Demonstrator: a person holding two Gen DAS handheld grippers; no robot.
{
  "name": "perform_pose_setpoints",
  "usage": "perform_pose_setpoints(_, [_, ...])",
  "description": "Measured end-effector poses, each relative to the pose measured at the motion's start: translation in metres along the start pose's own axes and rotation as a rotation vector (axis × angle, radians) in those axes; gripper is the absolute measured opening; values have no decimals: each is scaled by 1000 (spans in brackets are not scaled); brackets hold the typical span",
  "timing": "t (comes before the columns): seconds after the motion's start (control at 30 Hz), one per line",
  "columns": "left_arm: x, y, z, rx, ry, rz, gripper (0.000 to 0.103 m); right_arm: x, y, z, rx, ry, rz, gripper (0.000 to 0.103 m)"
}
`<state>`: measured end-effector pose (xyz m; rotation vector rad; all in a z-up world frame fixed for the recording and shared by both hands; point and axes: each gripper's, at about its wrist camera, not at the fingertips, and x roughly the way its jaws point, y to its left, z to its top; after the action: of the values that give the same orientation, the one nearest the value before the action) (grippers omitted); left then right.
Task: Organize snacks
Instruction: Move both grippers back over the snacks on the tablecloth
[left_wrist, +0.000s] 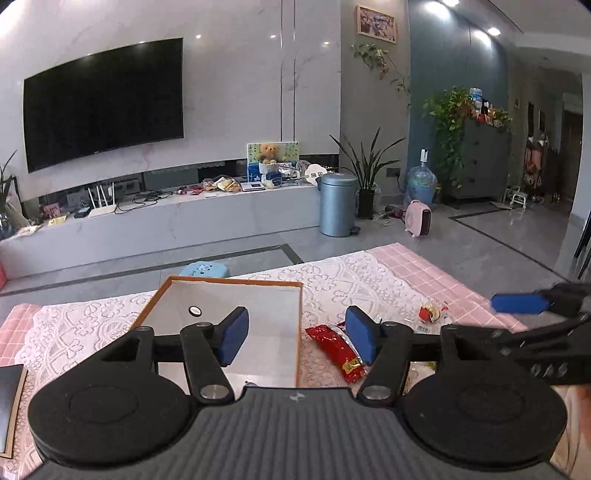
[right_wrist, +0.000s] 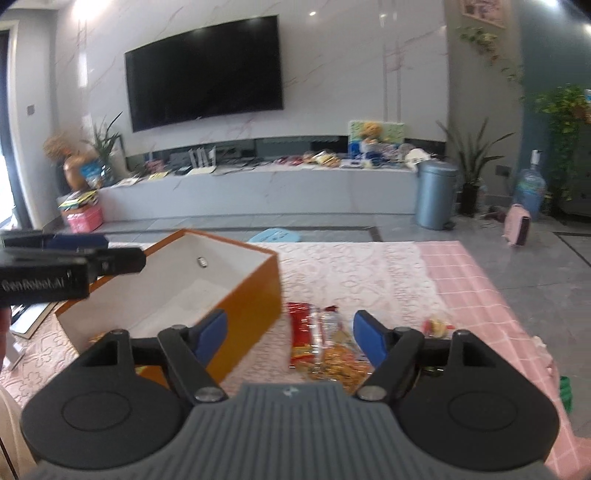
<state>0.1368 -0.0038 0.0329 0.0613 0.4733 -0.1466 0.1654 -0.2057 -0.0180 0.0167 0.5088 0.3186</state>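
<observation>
An open orange box (left_wrist: 299, 325) with a white inside stands on the lace-covered table; it also shows in the right wrist view (right_wrist: 255, 314). My left gripper (left_wrist: 297, 334) is open and empty, above the box's right wall. A red snack packet (left_wrist: 338, 350) lies right of the box, and a small red-and-yellow wrapped snack (left_wrist: 430, 312) lies farther right. My right gripper (right_wrist: 290, 338) is open and empty above a pile of snacks: a red packet (right_wrist: 301, 332), a clear packet (right_wrist: 332, 325) and an orange-yellow bag (right_wrist: 338, 363). A small wrapped snack (right_wrist: 437, 326) lies to its right.
The table has a white lace cloth (right_wrist: 362, 269) over a pink checked cover (right_wrist: 476, 295). A dark flat object (left_wrist: 9, 398) lies at the left edge. A blue stool (left_wrist: 205, 269) stands beyond the table. A TV unit and grey bin (left_wrist: 338, 205) stand behind.
</observation>
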Motion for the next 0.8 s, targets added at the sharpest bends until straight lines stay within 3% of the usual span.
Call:
perform_pose_setpoints(0.13, [3, -17, -10, 51, -22, 30, 77, -8, -21, -13, 44, -28, -80, 82])
perform_pose_setpoints(0.23, [12, -32, -16, 89, 20, 23, 77, -5, -38, -21, 99, -11, -122, 82])
perform_pose_setpoints(0.57, [53, -68, -35, 155, 149, -78, 75, 21, -88, -41, 191, 72, -132, 81])
perform_pose_setpoints(0.8, [85, -69, -37, 103, 231, -144, 75, 58, -107, -43, 156, 148, -179, 80])
